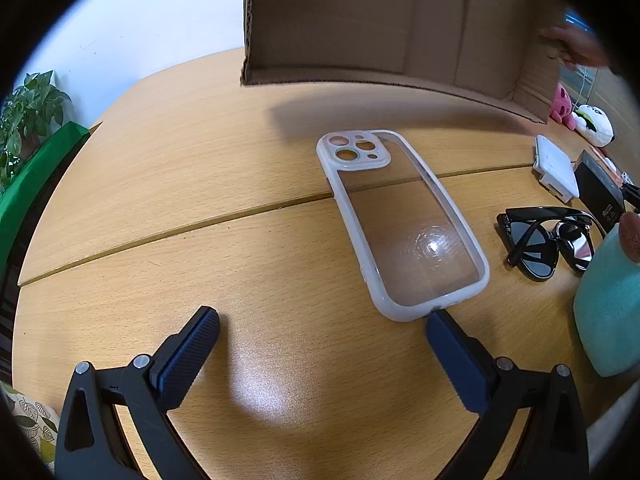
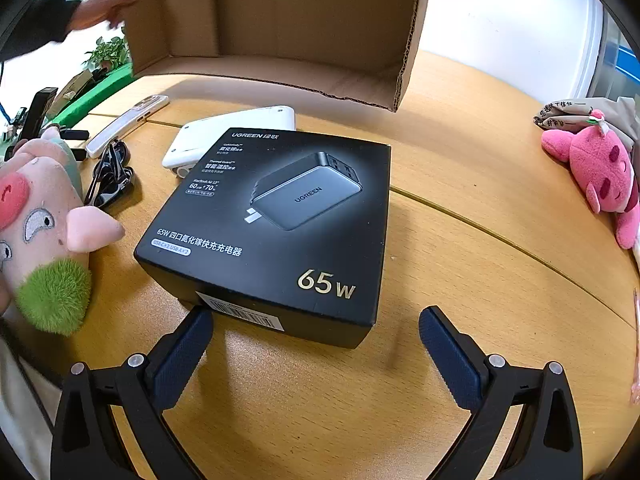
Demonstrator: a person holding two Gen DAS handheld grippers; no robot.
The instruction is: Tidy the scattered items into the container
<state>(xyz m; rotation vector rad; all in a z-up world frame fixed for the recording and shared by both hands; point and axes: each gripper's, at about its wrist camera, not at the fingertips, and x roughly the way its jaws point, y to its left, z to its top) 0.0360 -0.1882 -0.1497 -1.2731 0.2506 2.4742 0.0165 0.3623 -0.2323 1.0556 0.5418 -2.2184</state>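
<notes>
Wood-grain counter (image 1: 160,220) fills the left wrist view, where the left gripper (image 1: 322,322), jaws spread wide and empty, sits just short of a clear phone case (image 1: 404,216) lying before the tipped cardboard box (image 1: 360,20). From the right wrist, the right gripper (image 2: 316,320) gapes too, its left finger touching a black charger box (image 2: 280,220).

A light wooden tabletop (image 1: 168,184) is filling both views, a dark seam (image 1: 160,236) curving across it and overhead light glaring off its surface; a plain white wall (image 1: 152,12) is standing behind it. A leafy potted plant (image 1: 28,108) is sitting at the far left above a green panel (image 1: 36,176); bluish window light is showing at the right edge (image 2: 624,60).
</notes>
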